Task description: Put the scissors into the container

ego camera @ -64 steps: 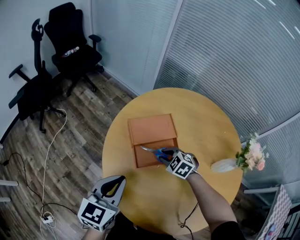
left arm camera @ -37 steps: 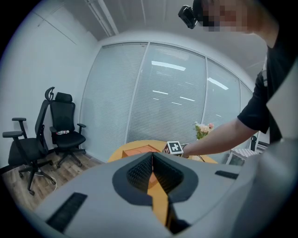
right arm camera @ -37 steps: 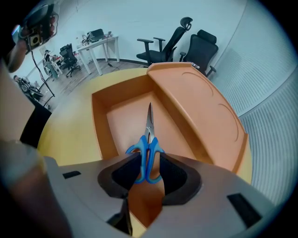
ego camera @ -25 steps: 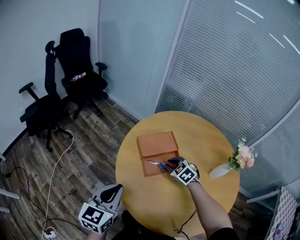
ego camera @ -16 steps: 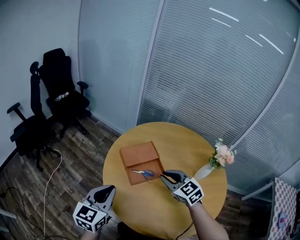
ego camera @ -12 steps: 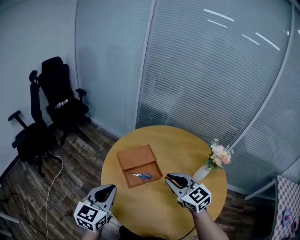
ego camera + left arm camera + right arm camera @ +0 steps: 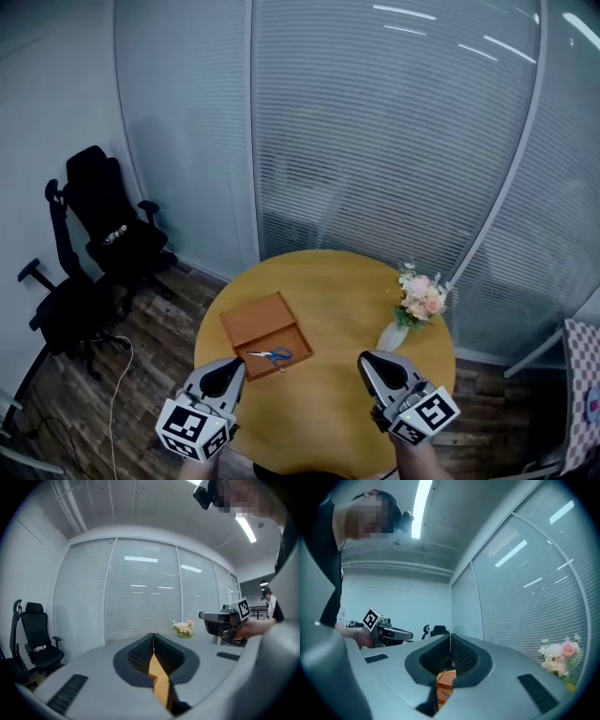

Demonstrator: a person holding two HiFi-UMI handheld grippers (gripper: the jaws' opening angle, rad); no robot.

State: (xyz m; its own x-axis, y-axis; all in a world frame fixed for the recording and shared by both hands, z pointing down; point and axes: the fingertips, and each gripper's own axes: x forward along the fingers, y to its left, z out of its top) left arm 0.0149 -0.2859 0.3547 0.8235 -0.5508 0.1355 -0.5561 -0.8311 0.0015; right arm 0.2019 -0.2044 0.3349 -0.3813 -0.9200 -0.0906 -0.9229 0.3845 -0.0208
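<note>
Right — the round table had a smooth, honey-coloured wood top and stood on a dark plank-pattern floor in front of a wall of glass with fine horizontal blinds. The container was a flat, rectangular orange-brown box, matte, with its lid folded open on the far side. The scissors lay inside its nearer half: blue loop handles to the right, thin metal blades pointing left, flat on the box floor. A small white tapered vase with pink and white flowers stood on the table's right side, well apart from the box. Two black office chairs sat against the left wall, clear of the table. Both grippers were grey moulded plastic with black ribbed pads, each carrying a marker cube, held over the near table edge and apart from the box and scissors. The left gripper was clenched, tips together, with nothing in it. The right gripper had just been closing and its tips met too — nothing between them, only the table and box visible past the gap.
</note>
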